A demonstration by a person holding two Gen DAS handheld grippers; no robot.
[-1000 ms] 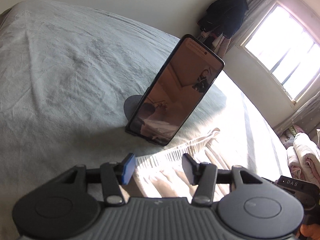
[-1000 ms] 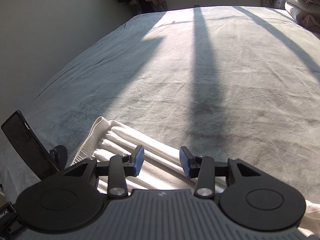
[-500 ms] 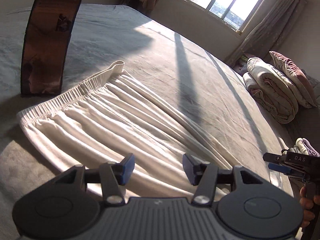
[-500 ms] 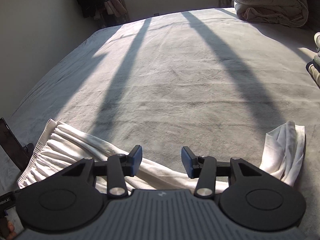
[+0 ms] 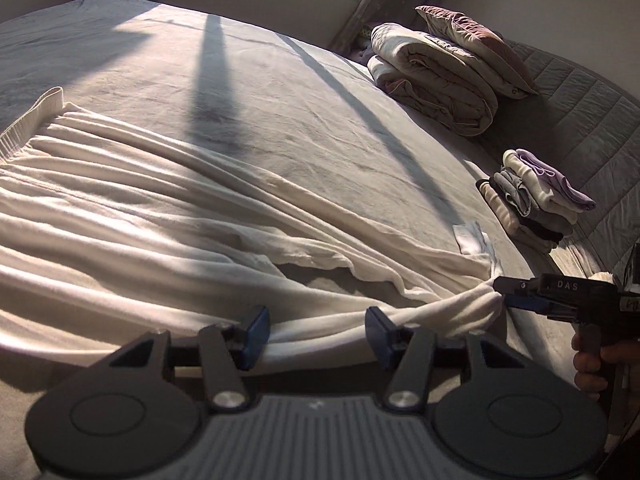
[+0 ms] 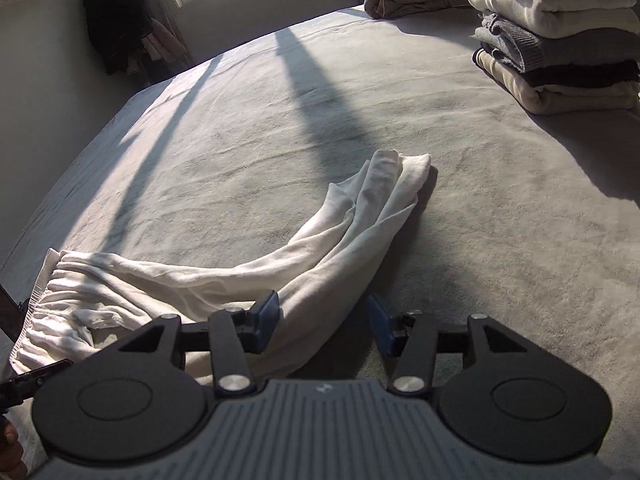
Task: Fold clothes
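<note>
Both hands have swung away from the waistband end, where a dark phone stood a second ago, toward the leg end of the white trousers (image 5: 168, 216); the phone is now out of view.

Nearest, the left claw (image 5: 316, 334) stands about half open just above the near edge of the trousers, cloth showing between its pads but not pinched. The right claw (image 6: 324, 322) has just been opening; its pads stand on either side of a trouser leg and do not seem to press it. From the left view it looks as if its tips are touching the bunched cloth, but I cannot tell if anything is caught.

My judgement: this garment is laid out along the bed (image 6: 248, 128) but not yet folded. One leg curls away and its hem is crumpled, so smoothing and all the folds remain.

Beyond the trousers on the window side, the bed is bare and wide, good room for working. Past the leg end sits a stack of folded clothes (image 6: 560, 40), well apart, so part of the work is already done. Farther still lies a rolled quilt (image 5: 436, 80) with a pillow (image 5: 476, 44) on it.
</note>
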